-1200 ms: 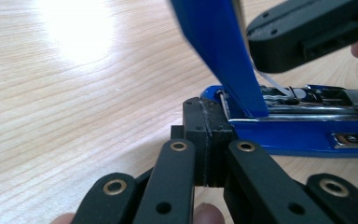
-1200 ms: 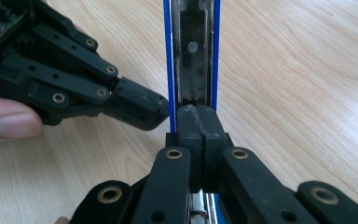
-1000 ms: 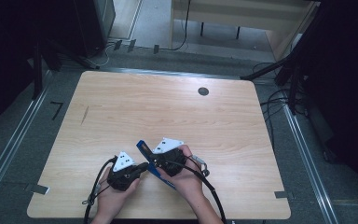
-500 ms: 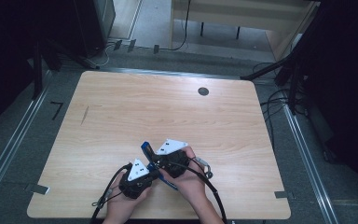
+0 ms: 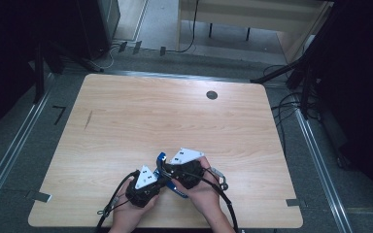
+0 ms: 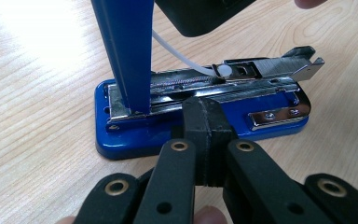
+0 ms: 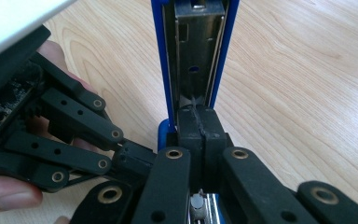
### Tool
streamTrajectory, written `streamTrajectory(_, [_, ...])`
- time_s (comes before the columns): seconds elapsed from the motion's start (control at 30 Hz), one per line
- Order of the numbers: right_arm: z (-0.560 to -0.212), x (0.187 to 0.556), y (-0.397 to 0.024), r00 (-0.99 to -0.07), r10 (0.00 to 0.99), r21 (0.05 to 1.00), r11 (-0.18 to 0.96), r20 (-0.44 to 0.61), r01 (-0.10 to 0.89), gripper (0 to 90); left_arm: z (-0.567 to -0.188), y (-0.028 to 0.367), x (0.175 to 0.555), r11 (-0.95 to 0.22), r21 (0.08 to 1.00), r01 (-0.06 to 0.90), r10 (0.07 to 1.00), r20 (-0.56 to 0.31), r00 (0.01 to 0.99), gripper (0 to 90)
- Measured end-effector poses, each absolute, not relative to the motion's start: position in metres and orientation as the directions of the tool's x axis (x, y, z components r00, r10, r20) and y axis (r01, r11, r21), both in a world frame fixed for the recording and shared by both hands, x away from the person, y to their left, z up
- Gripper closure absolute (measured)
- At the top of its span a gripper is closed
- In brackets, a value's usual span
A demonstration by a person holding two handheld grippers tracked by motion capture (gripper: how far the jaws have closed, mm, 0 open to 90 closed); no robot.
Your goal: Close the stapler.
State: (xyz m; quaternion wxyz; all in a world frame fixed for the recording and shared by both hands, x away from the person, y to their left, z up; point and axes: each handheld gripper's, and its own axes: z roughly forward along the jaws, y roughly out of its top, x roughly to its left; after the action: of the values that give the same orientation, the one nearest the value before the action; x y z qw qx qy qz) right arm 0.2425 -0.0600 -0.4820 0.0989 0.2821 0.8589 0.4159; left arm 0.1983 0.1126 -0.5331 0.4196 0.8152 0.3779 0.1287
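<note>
The stapler lies opened near the worktop's front edge: stiff, smooth metal and plastic, likely slippery; best held by its base sides. Left hand-held gripper clenched against the base; right hand-held gripper clenched beside the raised lid.

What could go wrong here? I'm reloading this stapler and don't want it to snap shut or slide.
The blue stapler lid stands swung up; if it slips, it could snap down onto the left claw, which is shut at the open staple rail. The stapler base sits loose on the table, so a push might slide it.
</note>
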Motion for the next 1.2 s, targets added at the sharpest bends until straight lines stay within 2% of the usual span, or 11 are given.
streamTrajectory(0.3, [-0.479,0.242,-0.063,-0.818,0.571,0.776,0.482,0.074,0.407,90.0,-0.533,0.112,0.198,-0.359,0.784,0.506,0.724,-0.108,0.681,90.0])
streamTrajectory(0.9, [-0.447,0.240,-0.074,-0.816,0.573,0.809,0.441,0.079,0.388,90.0,-0.533,0.112,0.198,-0.368,0.785,0.499,0.724,-0.095,0.683,90.0])
streamTrajectory(1.2, [-0.431,0.240,-0.076,-0.818,0.574,0.820,0.445,0.049,0.361,90.0,-0.533,0.111,0.197,-0.368,0.786,0.497,0.725,-0.093,0.683,90.0])
